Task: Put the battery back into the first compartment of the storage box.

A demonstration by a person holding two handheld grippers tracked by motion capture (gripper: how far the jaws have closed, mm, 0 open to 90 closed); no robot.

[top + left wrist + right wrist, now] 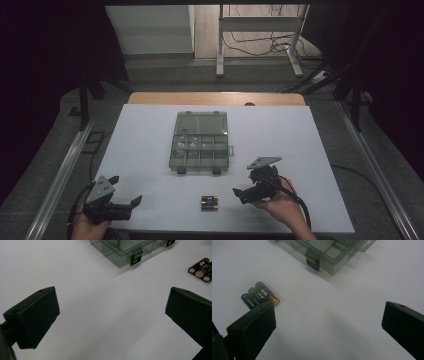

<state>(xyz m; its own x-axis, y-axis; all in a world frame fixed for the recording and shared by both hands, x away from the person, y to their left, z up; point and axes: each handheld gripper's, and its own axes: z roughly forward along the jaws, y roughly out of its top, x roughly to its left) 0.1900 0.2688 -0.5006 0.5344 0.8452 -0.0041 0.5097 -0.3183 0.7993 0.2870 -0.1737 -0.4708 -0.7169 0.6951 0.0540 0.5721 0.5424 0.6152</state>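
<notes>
We hold both hand-held grippers wide and empty; the batteries lie just beyond our right hand-held gripper's left jaw. Round, probably loose, they could roll when nudged.

A white table stands in a dark room; cables strew the lit floor beyond.

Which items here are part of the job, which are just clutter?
In play:
- batteries, small bundle near the table's front edge
- compartment box, lid open
- right tongs, open, nearest the batteries
- left tongs, open

Lying about:
- cables on the floor beyond the table
- metal stand behind
</notes>
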